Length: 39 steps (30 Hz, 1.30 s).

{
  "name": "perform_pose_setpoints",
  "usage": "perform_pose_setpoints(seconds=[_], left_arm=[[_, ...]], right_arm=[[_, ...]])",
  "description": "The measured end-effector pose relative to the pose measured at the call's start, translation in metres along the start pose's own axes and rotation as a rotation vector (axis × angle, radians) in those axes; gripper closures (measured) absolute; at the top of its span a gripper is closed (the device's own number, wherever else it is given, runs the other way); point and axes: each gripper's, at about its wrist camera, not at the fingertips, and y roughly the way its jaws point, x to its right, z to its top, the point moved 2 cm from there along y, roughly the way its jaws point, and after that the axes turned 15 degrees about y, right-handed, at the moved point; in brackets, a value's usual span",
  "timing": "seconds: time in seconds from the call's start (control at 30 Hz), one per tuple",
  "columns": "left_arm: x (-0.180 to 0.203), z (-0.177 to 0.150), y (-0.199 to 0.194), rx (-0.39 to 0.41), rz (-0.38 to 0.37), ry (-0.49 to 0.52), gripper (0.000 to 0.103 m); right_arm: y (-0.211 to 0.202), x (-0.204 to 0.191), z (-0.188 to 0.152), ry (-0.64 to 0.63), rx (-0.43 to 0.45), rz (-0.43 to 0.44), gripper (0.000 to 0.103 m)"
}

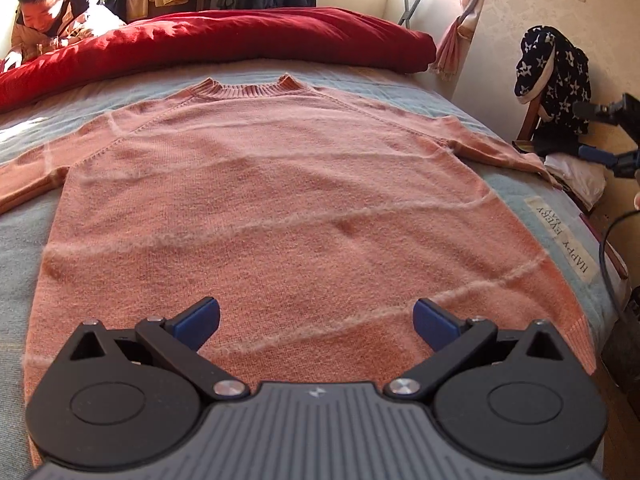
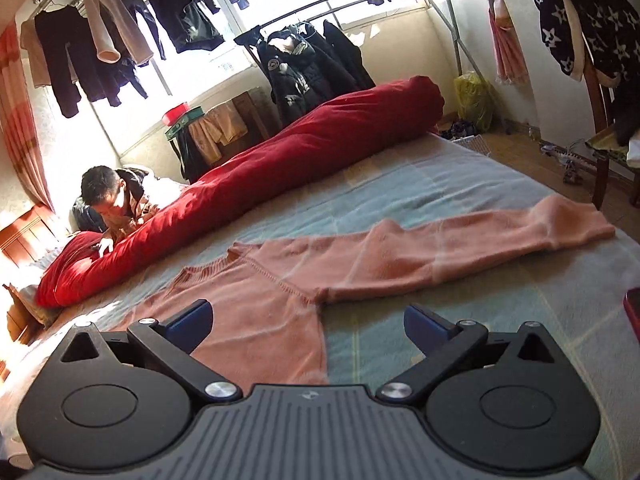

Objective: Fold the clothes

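both pairs of fingers splayed, empty: left gripper over flat salmon-pink knit sweater, right gripper facing its sleeve. folding unstarted; pinch sleeve next.

You're looking at a salmon-pink sweater showing pale fuzzy stripes, lying on a light blue-grey blanket; a deep red duvet is glowing behind, and a navy white-starred garment is hanging right.

Premises: a lived-in home bedroom. Evidence: a bed with a rolled red quilt, laundry hung at a sunlit window, coats on a garment rack, curtains, and a clothes-draped wooden chair.
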Motion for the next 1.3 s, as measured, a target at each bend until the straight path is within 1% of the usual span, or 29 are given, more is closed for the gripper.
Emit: perform_pose_setpoints(seconds=[0.1, 0.17, 0.23, 0.37, 0.43, 0.47, 0.53, 0.6, 0.63, 0.73, 0.83, 0.87, 0.97, 1.07, 1.1, 1.17, 1.2, 1.27, 1.3], left_arm=[[-0.005, -0.004, 0.015, -0.031, 0.014, -0.022, 0.001], [-0.007, -0.004, 0.018, -0.027, 0.018, -0.022, 0.001], [-0.008, -0.002, 0.02, -0.031, 0.019, -0.028, 0.001], [-0.011, 0.0, 0.024, -0.032, 0.022, -0.046, 0.001], [-0.009, 0.001, 0.026, -0.037, 0.033, -0.031, 0.001], [-0.008, 0.001, 0.027, -0.039, 0.038, -0.023, 0.001], [-0.008, 0.001, 0.028, -0.039, 0.045, -0.015, 0.001], [-0.008, 0.001, 0.029, -0.037, 0.044, -0.014, 0.001], [-0.008, 0.001, 0.029, -0.035, 0.043, -0.012, 0.001], [-0.008, 0.001, 0.03, -0.031, 0.048, -0.005, 0.001], [-0.006, 0.001, 0.03, -0.031, 0.054, 0.003, 0.001], [-0.007, 0.001, 0.029, -0.032, 0.052, 0.004, 0.001], [-0.008, 0.0, 0.028, -0.027, 0.044, 0.002, 0.001], [-0.006, 0.001, 0.028, -0.029, 0.051, 0.005, 0.001], [-0.006, 0.002, 0.028, -0.032, 0.054, 0.002, 0.001], [-0.005, 0.003, 0.026, -0.036, 0.06, -0.004, 0.001], [-0.005, 0.003, 0.024, -0.038, 0.061, -0.005, 0.001], [-0.006, 0.004, 0.021, -0.039, 0.069, -0.003, 0.001], [-0.006, 0.004, 0.02, -0.04, 0.076, -0.003, 0.001]], right_arm=[[0.038, 0.015, 0.043, 0.032, 0.002, 0.005, 0.0], [0.07, 0.027, 0.064, 0.06, -0.011, 0.008, 0.0], [0.105, 0.041, 0.077, 0.091, -0.041, -0.019, 0.0], [0.17, 0.071, 0.081, 0.135, -0.107, -0.119, 0.0], [0.195, 0.09, 0.075, 0.166, -0.152, -0.174, 0.0], [0.201, 0.099, 0.072, 0.172, -0.155, -0.209, 0.0], [0.197, 0.111, 0.071, 0.129, -0.093, -0.257, 0.0], [0.189, 0.124, 0.077, 0.096, -0.036, -0.374, 0.0], [0.184, 0.133, 0.081, 0.103, -0.026, -0.393, 0.0], [0.169, 0.163, 0.093, 0.161, -0.025, -0.372, 0.001], [0.153, 0.17, 0.103, 0.201, -0.002, -0.394, 0.0], [0.146, 0.169, 0.105, 0.213, 0.008, -0.383, 0.0], [0.124, 0.171, 0.109, 0.265, 0.025, -0.264, 0.0], [0.117, 0.178, 0.11, 0.31, -0.014, -0.176, 0.0], [0.119, 0.184, 0.109, 0.323, -0.034, -0.183, 0.0], [0.126, 0.199, 0.105, 0.347, -0.076, -0.229, 0.0], [0.126, 0.205, 0.104, 0.349, -0.073, -0.248, 0.002], [0.12, 0.212, 0.105, 0.348, -0.029, -0.277, 0.004], [0.115, 0.213, 0.107, 0.342, -0.002, -0.324, 0.004]])
